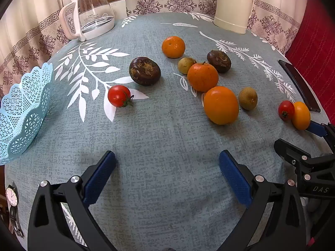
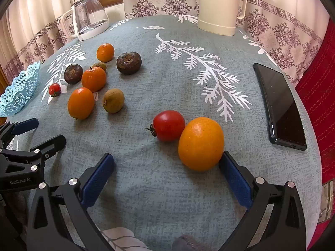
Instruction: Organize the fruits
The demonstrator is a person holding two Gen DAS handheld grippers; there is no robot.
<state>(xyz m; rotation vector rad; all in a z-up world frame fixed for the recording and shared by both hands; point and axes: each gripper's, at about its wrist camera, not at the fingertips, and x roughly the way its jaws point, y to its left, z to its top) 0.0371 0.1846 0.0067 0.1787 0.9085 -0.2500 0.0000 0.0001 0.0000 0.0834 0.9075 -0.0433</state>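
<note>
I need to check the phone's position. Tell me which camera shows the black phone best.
The right wrist view. The black phone lies flat at the table's right edge, its whole screen visible. The left wrist view shows only a thin dark sliver at the far right, foreshortened by the fisheye.

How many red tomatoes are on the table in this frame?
2. One tomato lies near the blue basket, in front of a dark fruit. The other tomato touches an orange fruit by the right gripper. None looks hidden.
</note>
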